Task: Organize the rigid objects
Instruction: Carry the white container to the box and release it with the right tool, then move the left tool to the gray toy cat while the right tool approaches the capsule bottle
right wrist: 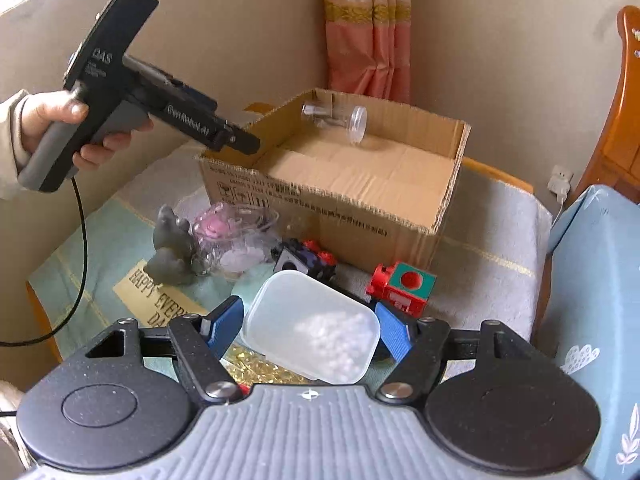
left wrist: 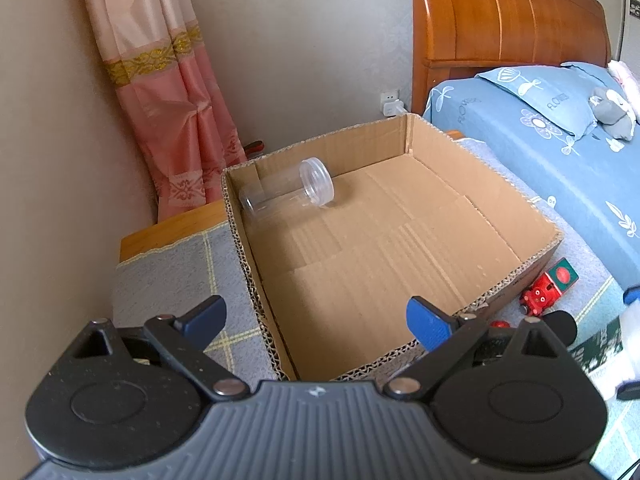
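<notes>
Pink curtain, wooden headboard, blue bedding

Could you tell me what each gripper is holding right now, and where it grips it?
The right gripper clamps the white lidded container across its two sides; the left gripper is open, holding nothing.

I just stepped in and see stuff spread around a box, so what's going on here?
A person is sorting items into a cardboard box with two handheld grippers. The right gripper grips a white lidded plastic container. The left gripper is open and empty at the box's near edge. Only a clear jar lies inside. A red toy train, a grey figurine and other items wait outside.
</notes>
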`<state>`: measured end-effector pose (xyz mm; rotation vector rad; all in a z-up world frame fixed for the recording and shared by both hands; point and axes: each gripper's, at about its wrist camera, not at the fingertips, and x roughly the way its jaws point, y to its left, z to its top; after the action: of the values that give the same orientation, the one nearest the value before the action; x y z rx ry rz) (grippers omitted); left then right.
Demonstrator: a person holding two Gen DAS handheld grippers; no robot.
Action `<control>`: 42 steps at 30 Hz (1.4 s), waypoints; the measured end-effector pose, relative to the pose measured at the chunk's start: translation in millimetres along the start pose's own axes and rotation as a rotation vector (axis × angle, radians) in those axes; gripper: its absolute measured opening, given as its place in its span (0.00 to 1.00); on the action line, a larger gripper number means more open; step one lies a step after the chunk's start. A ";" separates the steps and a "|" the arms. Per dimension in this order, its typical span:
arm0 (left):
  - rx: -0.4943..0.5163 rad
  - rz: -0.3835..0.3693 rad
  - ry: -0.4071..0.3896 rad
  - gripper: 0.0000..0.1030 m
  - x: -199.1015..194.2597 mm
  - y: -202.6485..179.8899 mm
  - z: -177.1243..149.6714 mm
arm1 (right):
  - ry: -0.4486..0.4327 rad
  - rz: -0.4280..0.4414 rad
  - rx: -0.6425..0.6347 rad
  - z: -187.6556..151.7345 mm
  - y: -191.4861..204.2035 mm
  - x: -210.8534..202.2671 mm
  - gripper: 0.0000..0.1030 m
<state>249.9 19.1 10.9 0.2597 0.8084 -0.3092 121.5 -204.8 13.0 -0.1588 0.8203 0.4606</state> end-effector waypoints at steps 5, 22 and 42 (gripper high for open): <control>0.003 0.001 -0.007 0.94 -4.1 0.2 -0.7 | -0.047 -0.024 -0.033 17.3 0.7 -11.8 0.74; -0.038 0.036 0.003 0.94 -6.1 18.0 -8.7 | -0.143 -0.054 0.061 123.2 -29.5 36.5 0.89; -0.046 0.051 -0.050 0.97 -35.8 1.4 -28.8 | -0.124 -0.104 0.159 53.7 -17.8 22.8 1.00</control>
<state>207.9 36.3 18.4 0.2284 0.7572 -0.2484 178.8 -196.4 31.8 -0.0254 0.7196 0.3027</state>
